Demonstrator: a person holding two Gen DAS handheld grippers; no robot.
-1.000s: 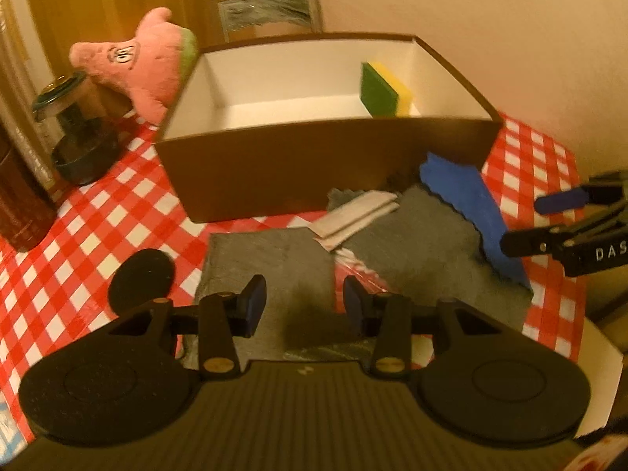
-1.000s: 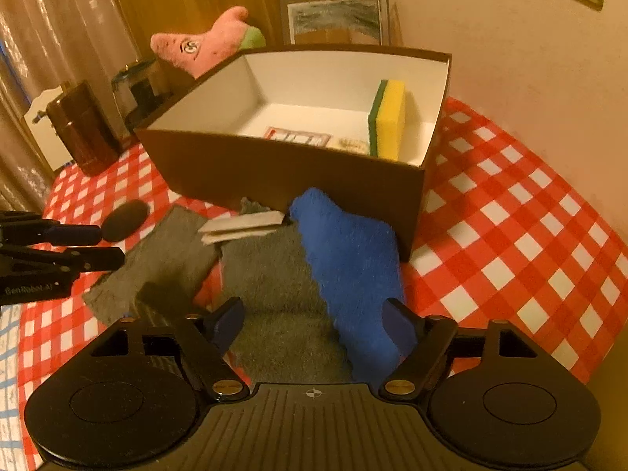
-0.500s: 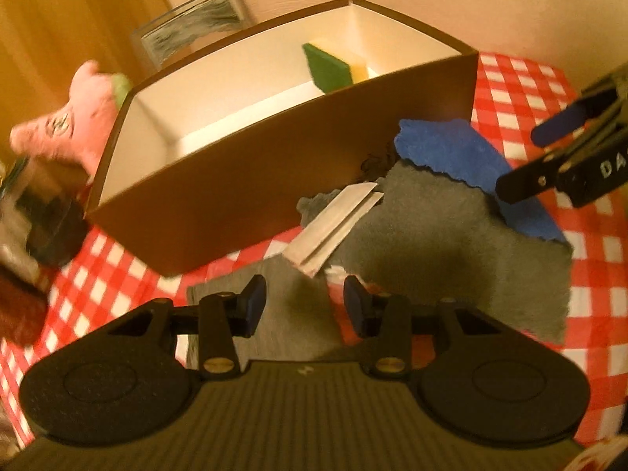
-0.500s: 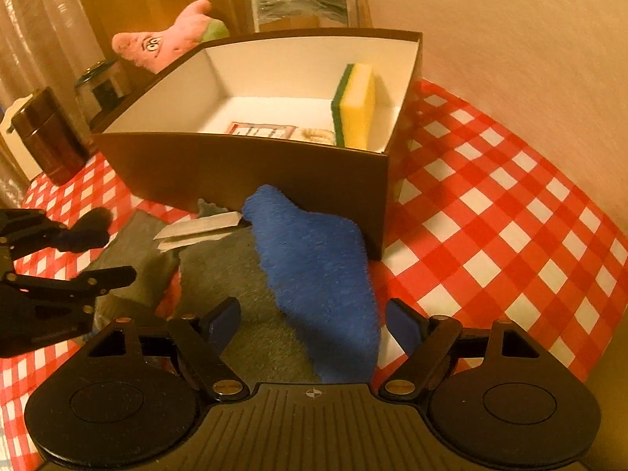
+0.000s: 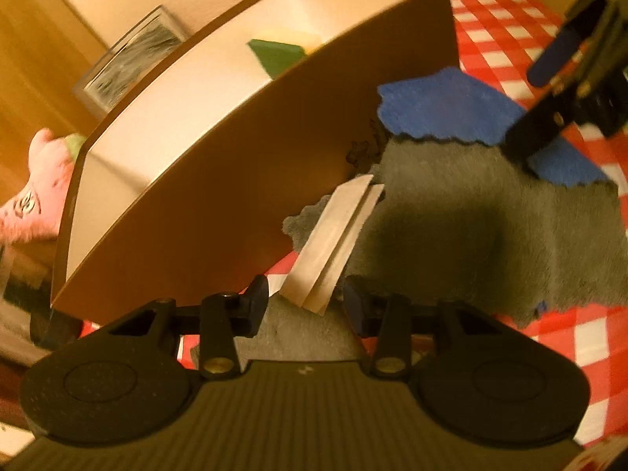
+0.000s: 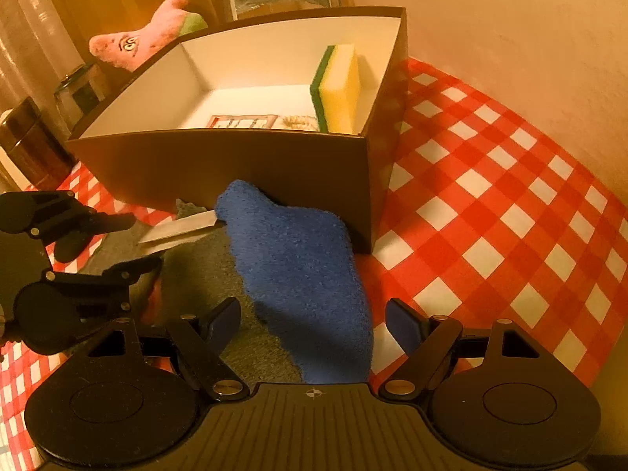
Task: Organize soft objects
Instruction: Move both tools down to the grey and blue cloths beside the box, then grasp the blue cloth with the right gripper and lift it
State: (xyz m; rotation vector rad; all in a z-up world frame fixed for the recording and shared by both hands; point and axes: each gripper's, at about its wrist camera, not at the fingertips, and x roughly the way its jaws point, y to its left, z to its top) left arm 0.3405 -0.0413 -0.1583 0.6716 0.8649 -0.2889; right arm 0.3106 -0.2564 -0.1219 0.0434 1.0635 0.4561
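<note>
Left gripper (image 5: pixel 306 302) fingers had just narrowed, half apart, nothing gripped; the end of a folded white paper strip (image 5: pixel 333 243) lay between them, over a grey cloth (image 5: pixel 490 235) on the checked tabletop (image 6: pixel 490 196). Right gripper (image 6: pixel 312 324) fingers stood wide, empty, straddling a blue cloth (image 6: pixel 298 267) whose far end touched the brown box (image 6: pixel 235 165). A yellow-green sponge (image 6: pixel 339 90) stood on edge inside the box. A pink plush (image 6: pixel 137 41) lay behind the box.
</note>
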